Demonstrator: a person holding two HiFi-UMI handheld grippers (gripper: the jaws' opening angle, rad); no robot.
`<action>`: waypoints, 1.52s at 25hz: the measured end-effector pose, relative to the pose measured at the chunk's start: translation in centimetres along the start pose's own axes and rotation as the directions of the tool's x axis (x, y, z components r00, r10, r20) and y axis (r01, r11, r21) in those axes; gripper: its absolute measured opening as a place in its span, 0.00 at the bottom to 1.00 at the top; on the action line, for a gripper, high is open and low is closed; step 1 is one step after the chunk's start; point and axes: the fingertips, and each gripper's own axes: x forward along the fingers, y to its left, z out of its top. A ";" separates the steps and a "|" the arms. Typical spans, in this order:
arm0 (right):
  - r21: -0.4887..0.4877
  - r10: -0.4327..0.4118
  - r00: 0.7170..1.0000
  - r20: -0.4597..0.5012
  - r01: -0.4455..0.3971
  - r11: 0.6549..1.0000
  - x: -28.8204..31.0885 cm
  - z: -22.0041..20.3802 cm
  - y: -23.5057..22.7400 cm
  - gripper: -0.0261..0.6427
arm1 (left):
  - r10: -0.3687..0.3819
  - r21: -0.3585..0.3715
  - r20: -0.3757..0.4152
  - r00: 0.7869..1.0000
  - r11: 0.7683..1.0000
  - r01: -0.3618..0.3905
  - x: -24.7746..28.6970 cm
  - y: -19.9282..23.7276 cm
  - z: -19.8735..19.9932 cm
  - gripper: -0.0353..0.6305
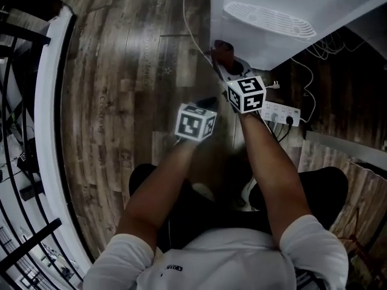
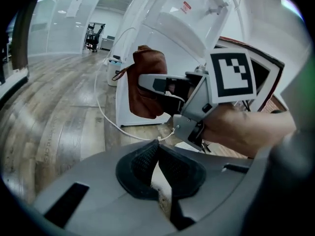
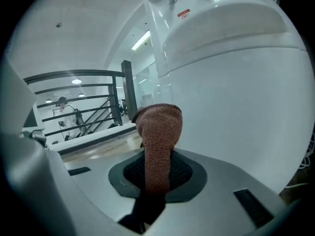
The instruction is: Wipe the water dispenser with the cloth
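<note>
Down by the lower body of the white water dispenser, the right gripper has its jaws closed on a reddish-brown cloth. The right gripper view shows the cloth pinched between the two dark pads and standing up out of them in a folded bundle, with the dispenser's smooth white panel just to its right. Whether the cloth actually presses on the panel cannot be told.

The left gripper hangs beside and a little behind the right one, over the wooden floor. Its own view shows the jaws brought together at the tips with nothing between them. That view also looks across at the right gripper holding the cloth in front of the dispenser.

From the head view, both of the person's forearms reach forward and down. The dispenser's drip grille sits above the cloth. A white power strip lies on the floor by the right forearm, and a white cable runs along the floor beside the dispenser's base. A black railing stands in the background of the right gripper view.
</note>
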 end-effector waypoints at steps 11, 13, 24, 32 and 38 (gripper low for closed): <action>-0.019 -0.065 0.996 -0.056 0.064 0.998 -0.1 -2.3 -3.0 0.13 | -0.005 0.012 -0.044 0.999 1.000 0.005 0.6 0.5 -1.2 0.04; -0.013 -0.091 0.994 -0.059 0.090 0.996 -0.9 -2.9 -4.2 0.13 | -0.010 0.019 -0.053 0.999 1.000 0.011 0.8 0.3 -1.3 0.04; 0.013 -0.266 0.961 -0.080 0.268 0.963 -6.7 -5.9 -12.8 0.13 | -0.023 0.035 -0.090 0.996 0.999 0.027 1.8 -0.2 -2.4 0.04; 0.011 -0.375 0.918 -0.124 0.380 0.925 -11.1 -8.3 -18.5 0.13 | -0.035 0.051 -0.099 0.995 0.998 0.040 2.3 -0.8 -2.7 0.04; 0.066 -0.440 0.888 -0.137 0.451 0.890 -13.3 -9.4 -21.4 0.13 | -0.034 0.043 -0.102 0.994 0.998 0.039 2.4 -0.6 -2.8 0.04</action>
